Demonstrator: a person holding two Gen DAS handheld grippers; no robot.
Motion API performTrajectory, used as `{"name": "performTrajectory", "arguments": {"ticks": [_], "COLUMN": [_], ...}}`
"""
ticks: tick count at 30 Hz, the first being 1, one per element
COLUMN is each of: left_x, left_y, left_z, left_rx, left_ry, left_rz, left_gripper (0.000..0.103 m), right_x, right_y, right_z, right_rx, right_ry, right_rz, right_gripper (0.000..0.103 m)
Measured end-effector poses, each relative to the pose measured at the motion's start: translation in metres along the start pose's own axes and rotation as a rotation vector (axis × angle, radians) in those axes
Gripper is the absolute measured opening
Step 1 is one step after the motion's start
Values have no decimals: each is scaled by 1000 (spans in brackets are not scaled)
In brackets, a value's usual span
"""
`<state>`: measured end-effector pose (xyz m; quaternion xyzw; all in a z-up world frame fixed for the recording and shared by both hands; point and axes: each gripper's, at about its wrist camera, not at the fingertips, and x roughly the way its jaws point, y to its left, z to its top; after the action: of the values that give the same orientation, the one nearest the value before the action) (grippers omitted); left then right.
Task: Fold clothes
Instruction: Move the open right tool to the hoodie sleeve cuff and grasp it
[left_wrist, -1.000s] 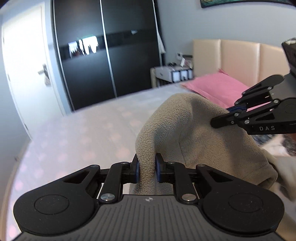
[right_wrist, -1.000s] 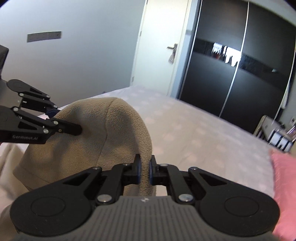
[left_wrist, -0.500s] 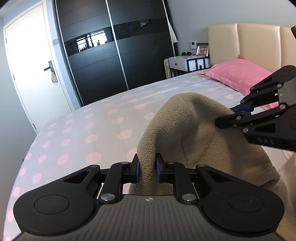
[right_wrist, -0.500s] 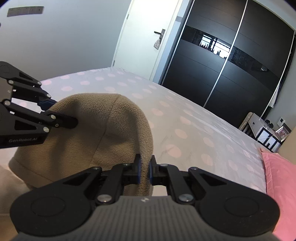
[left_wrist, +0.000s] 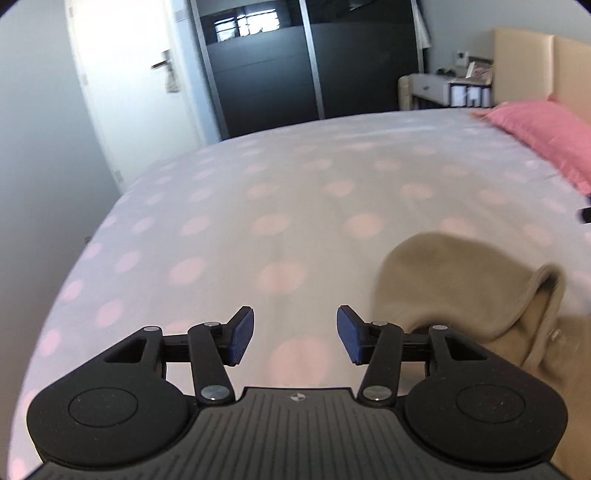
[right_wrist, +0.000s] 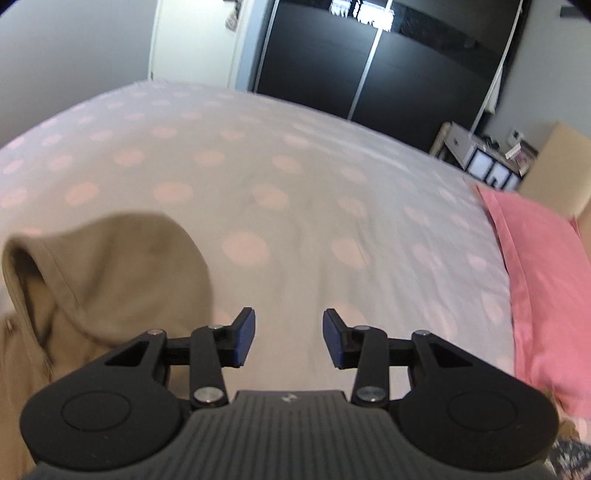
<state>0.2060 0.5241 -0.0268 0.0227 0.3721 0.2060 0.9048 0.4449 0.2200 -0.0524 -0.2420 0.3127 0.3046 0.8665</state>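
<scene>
The left gripper (left_wrist: 295, 334) hangs over the polka-dot bedspread (left_wrist: 280, 206), its jaws opening with nothing between the blue pads (left_wrist: 242, 334). The beige fleece garment (left_wrist: 454, 284) lies bunched near the bedspread's right edge, just beside the right finger. A pink pillow (left_wrist: 546, 136) rests at the far right corner.

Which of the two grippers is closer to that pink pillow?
Right. The right gripper has the pink pillow close beside it on its right. The left gripper sits farther off, with the beige fleece garment on its pillow side.
</scene>
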Motion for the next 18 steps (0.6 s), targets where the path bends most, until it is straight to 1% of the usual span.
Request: {"name": "performTrajectory", "arguments": {"ticks": [3,5,8,11,12,14,18], "left_x": [-28,-48,-78,-106,-114,-128,-146], "left_y": [44,68,92,104,105,103,85], "left_z": [-33,-53,-82,-107,-114,-127,-139], "left_rx": [-37,-64,-106,-162,-180,-206,-186], "left_ry": [36,58,85,95,103,113,132], "left_rz": [64,105,170,222,230,237,232], "left_gripper": [48,49,49,49,49,49,50], "right_x": [-22,-47,-87,-132,-148,-179,-223], "right_y": [-50,-90,-140,-171,-178,-179,-145], "right_z": [-31,-54,-89,-121,-133,-156,-204], "right_rx": [69,139,230,306,330,362,341], "right_ry": [51,74,100,104,102,92,138], "right_rz": [2,-13,-54,-95,-101,-85,-33], "right_gripper": [43,43,43,44,44,45,45]}}
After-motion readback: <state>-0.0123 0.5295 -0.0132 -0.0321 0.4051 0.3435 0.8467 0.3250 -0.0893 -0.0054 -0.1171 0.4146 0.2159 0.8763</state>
